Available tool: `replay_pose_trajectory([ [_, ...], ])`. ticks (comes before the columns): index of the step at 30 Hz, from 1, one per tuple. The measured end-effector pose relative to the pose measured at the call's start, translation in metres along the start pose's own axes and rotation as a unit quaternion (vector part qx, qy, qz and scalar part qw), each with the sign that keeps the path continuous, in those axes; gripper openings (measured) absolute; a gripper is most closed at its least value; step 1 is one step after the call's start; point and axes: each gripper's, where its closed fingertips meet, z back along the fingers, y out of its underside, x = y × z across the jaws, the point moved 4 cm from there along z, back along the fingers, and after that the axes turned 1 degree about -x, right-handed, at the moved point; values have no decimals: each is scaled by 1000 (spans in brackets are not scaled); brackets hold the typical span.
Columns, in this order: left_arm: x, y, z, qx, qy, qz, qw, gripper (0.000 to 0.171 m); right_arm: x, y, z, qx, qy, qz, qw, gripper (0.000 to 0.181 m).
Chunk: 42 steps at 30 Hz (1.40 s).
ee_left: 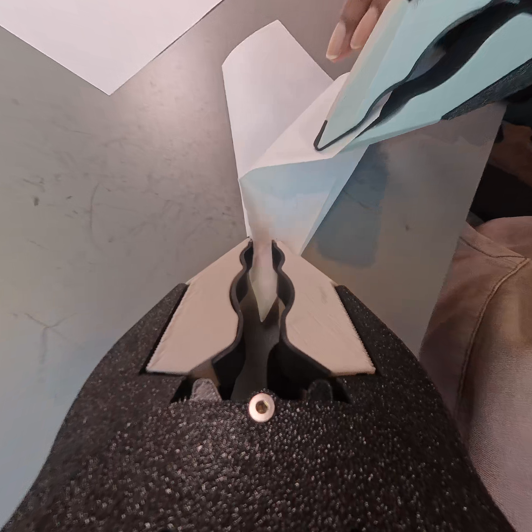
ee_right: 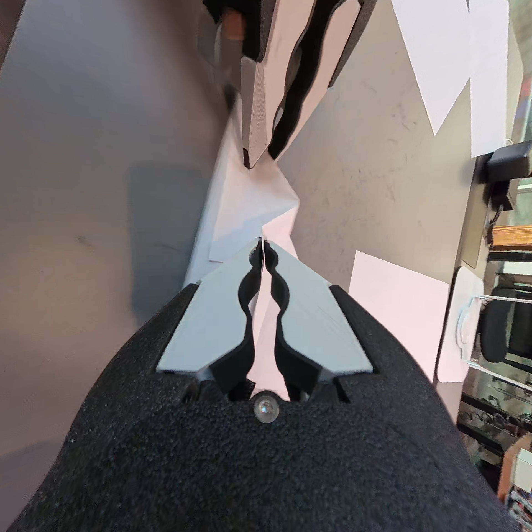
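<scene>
Two grippers share one folded white paper sheet (ee_left: 283, 161), held up off the grey table (ee_left: 115, 201). Left gripper (ee_left: 262, 243): tips pinched on a narrow corner of the sheet, paper tail running back between its fingers. Right gripper (ee_right: 262, 240): tips closed on the opposite end, thin edge clamped. Sheet's long axis runs straight from one gripper to the other, creased and buckled midway. Hand (ee_left: 349, 31) behind the right gripper. More loose paper (ee_left: 109, 37) lies flat toward the table's far edge; another sheet (ee_right: 397, 313) near its right edge.
</scene>
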Motion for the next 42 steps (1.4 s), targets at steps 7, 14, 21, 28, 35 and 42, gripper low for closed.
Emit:
replay_pose_trajectory([
  [7, -5, -18, 19, -6, 32, -35, 999, 22, 15, 0, -5, -6, 22, 0, 1000, 0],
  [14, -23, -4, -12, 54, 36, -119, 991, 30, 12, -6, 3, -39, 41, -6, 998, 0],
  [21, -27, -8, -7, 29, 73, -113, 991, 12, 6, -11, 14, -59, 61, 25, 996, 0],
  [28, -22, -15, -12, 1, 22, -151, 988, 1, 3, -16, 19, -68, 75, 28, 995, 0],
  [35, -26, -10, -25, -3, -36, -250, 968, 0, 40, 4, 13, -25, 51, 59, 997, 0],
  [42, -32, -8, -26, -10, -55, -325, 944, 0, 56, 5, 6, -10, 42, 34, 998, 0],
])
